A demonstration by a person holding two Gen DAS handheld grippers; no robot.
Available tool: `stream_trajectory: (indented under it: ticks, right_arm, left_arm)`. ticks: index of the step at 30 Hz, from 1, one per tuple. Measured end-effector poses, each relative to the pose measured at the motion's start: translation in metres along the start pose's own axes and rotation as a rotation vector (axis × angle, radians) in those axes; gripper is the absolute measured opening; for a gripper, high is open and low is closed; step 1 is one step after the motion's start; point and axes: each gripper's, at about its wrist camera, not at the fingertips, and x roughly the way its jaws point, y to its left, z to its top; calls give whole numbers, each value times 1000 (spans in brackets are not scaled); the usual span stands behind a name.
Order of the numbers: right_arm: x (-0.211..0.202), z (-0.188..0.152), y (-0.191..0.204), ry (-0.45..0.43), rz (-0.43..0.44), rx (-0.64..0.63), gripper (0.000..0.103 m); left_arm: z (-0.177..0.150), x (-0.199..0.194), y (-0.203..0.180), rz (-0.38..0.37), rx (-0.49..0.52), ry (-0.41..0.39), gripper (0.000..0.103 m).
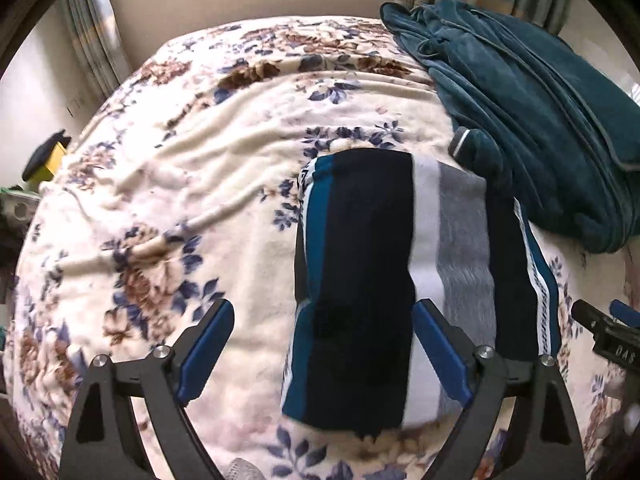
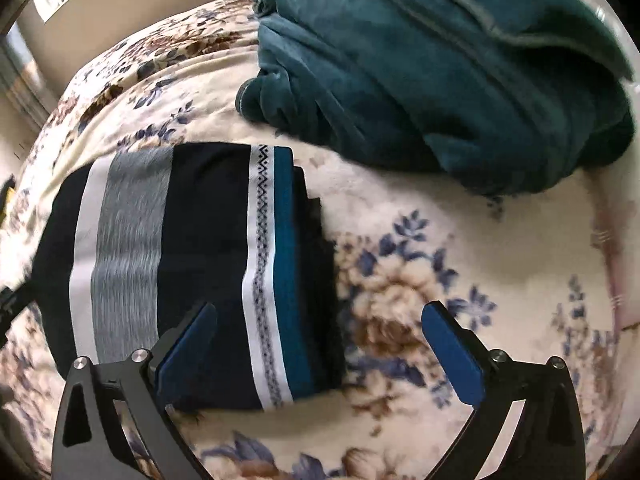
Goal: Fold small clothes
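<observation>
Left gripper (image 1: 322, 326) released, jaws spread wide, nothing gripped. Folded striped garment (image 1: 384, 280) lies flat on floral blanket (image 1: 180, 160), near centre. Right gripper (image 2: 320, 326) released, wide, over garment's right edge. Teal fleece heap (image 2: 420, 80) far right.

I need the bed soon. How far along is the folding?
Done: the striped garment lies folded on the floral blanket. In hand: nothing; left gripper and right gripper are open above it. Left: the teal garment looks bunched, unfolded.
</observation>
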Motion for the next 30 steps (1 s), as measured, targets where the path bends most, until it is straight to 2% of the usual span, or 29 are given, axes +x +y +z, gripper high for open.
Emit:
stream_trajectory:
  ticks: [6, 10, 18, 30]
  right_arm:
    - [-64, -37, 6, -78, -74, -37, 103]
    - [-114, -49, 4, -127, -76, -34, 103]
    - [-226, -72, -7, -220, -71, -36, 103]
    - [-418, -137, -23, -350, -40, -23, 103]
  left_arm:
    - [-14, -37, -13, 16, 14, -9, 91]
    - [-21, -72, -17, 27, 22, -28, 91]
    - [-38, -175, -18, 9, 1, -87, 91]
    - [-75, -347, -23, -10, 30, -193, 91]
